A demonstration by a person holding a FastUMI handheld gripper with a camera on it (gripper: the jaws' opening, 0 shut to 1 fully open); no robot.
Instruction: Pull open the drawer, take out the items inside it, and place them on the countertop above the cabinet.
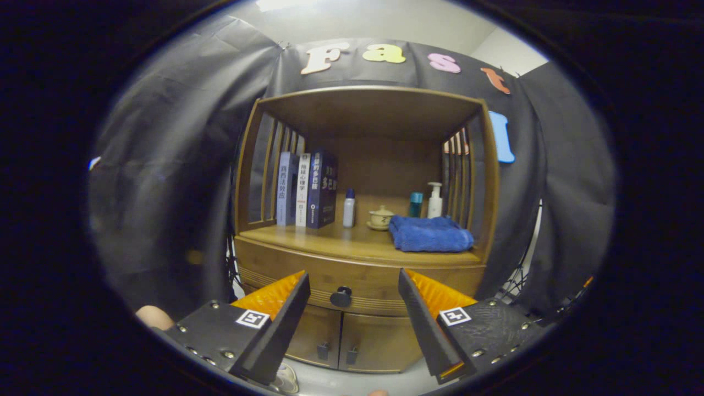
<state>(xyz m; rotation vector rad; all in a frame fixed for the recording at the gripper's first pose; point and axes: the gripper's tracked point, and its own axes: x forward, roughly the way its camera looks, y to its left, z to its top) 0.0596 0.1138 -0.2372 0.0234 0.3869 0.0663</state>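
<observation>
A wooden cabinet stands ahead, with a closed drawer (357,289) below its countertop (352,242). The drawer's dark round knob (341,297) sits beyond my fingers, in line with the gap between them. My gripper (355,275) is open, its fingers spread wide on either side of the knob and some way short of it, with nothing held. What lies inside the drawer is hidden.
On the countertop stand three upright books (305,190), a small white bottle (348,209), a lidded teacup (380,218), a teal bottle (416,204), a pump bottle (435,201) and a folded blue towel (430,233). Two small doors (346,341) sit under the drawer.
</observation>
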